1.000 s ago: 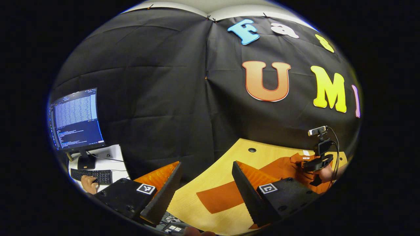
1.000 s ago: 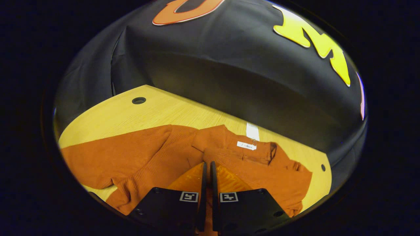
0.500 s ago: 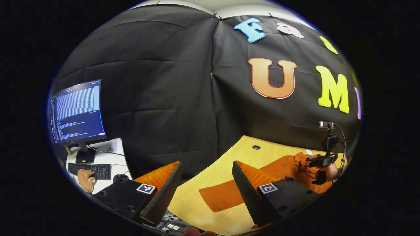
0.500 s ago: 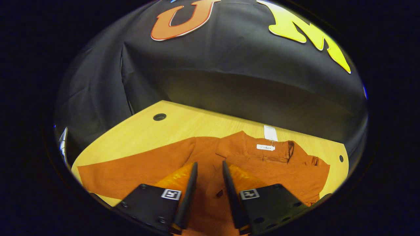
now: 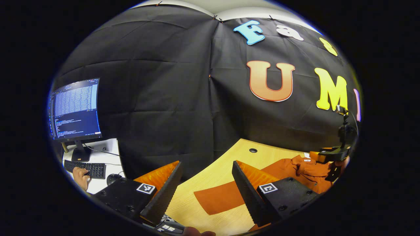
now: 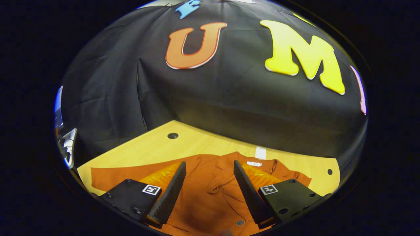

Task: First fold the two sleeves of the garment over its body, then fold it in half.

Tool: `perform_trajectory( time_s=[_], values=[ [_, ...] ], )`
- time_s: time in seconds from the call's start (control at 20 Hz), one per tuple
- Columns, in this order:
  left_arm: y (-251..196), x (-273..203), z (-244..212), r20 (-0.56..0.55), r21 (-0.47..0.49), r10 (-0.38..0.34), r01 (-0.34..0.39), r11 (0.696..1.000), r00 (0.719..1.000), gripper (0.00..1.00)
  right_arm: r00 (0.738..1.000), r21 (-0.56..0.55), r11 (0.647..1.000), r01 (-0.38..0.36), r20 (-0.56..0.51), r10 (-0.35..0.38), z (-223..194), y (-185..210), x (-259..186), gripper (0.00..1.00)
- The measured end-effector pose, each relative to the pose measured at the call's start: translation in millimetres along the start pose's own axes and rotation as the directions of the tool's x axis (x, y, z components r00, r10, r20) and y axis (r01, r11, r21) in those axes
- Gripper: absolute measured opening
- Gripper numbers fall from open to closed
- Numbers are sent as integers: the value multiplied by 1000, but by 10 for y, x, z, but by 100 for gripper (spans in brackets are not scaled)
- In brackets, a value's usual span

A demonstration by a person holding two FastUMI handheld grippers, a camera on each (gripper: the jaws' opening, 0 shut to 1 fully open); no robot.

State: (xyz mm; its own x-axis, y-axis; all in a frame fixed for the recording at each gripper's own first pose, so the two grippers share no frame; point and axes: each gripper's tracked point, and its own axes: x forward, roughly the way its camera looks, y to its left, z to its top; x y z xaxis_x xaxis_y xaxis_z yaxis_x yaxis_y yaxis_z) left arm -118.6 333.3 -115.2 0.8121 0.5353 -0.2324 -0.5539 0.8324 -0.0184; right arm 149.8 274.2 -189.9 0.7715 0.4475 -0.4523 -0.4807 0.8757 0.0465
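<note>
An orange garment (image 6: 210,193) lies spread on the wooden table (image 6: 147,147), its collar and white neck label (image 6: 254,163) toward the far edge, near the black cloth wall (image 6: 229,105). One sleeve (image 6: 131,172) stretches flat along the tabletop toward the table's left end, not folded over the body. A round cable hole (image 6: 172,135) sits in the table near the far left corner and a smaller hole (image 6: 329,171) near the far right corner.

In the right gripper view, the right tongs (image 6: 209,183) hang above the body of the garment with their fingers spread wide, holding nothing; a dark button (image 6: 240,223) on the cloth shows below them.

In the left gripper view, the left tongs (image 5: 206,186) are likewise spread apart and empty, poised over the table's left end, with the sleeve (image 5: 220,198) lying on the wood between and beyond the fingers. Farther off at the right, the right tongs (image 5: 333,154) hover over the crumpled collar area of the garment (image 5: 305,167).

Off the table's left end stands a monitor (image 5: 74,109) on a white desk (image 5: 105,154), where a hand (image 5: 80,175) rests at a keyboard (image 5: 87,167) beside a mouse (image 5: 113,178).
</note>
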Motion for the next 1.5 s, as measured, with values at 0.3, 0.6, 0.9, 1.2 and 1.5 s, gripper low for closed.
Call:
perform_trajectory(
  time_s=[0.3, 0.6, 0.9, 1.2, 1.5],
  values=[
    [-86, 139, -303, -48, 29, -23, 25, 999, 999, 98, 985, -17, 1000, 2, 170, 1, 552, -120, -939, 95],
    [-17, 344, -754, -143, 67, -9, 19, 998, 990, 99, 958, -36, 996, 84, 280, -70, 845, -490, -1653, 94],
    [100, 569, -1609, -323, 111, 34, 2, 994, 946, 99, 951, -40, 986, 160, 273, -143, 820, -794, -2003, 94],
    [77, 766, -2049, -424, 90, 18, 22, 996, 905, 99, 953, -39, 975, 218, 223, -204, 644, -990, -2170, 94],
    [-16, 823, -2068, -398, 51, 3, 18, 999, 918, 97, 959, -8, 978, 207, 197, -201, 585, -972, -2178, 94]
  ],
)
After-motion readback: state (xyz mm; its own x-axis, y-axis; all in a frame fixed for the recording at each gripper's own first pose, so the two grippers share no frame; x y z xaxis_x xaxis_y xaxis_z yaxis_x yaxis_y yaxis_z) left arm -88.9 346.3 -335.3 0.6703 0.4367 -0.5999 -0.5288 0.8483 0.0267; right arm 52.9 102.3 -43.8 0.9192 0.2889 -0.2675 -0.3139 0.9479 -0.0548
